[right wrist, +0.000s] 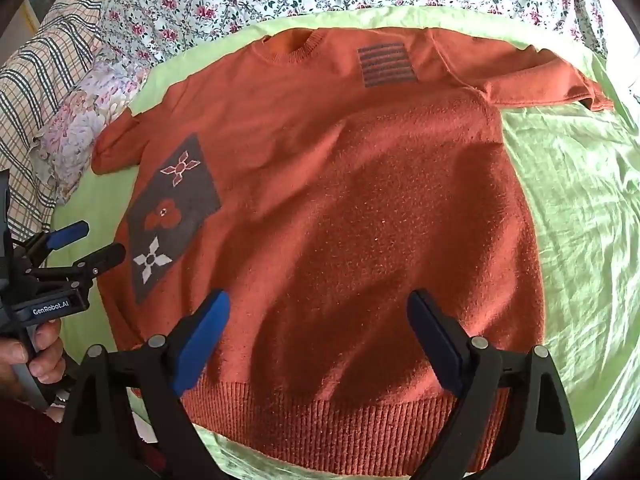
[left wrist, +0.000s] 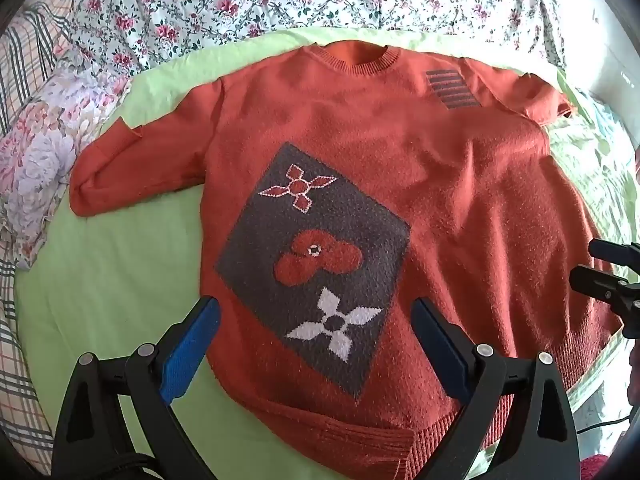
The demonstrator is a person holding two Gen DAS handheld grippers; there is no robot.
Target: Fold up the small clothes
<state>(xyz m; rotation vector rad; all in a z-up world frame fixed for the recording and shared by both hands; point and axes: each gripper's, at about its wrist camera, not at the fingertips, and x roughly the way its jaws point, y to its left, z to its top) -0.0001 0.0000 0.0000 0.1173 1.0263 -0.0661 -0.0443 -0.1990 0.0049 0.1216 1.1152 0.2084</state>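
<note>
Lying flat below both parted grippers: sweater [right wrist: 360,208]

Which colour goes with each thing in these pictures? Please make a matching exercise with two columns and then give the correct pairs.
Things:
1. sweater
2. sheet under the sweater
3. diamond patch on the sweater
4. pads of the right gripper

Colours:
A. blue
B. light green
C. orange
D. grey

Pairs: 1-C, 2-B, 3-D, 4-A
</note>
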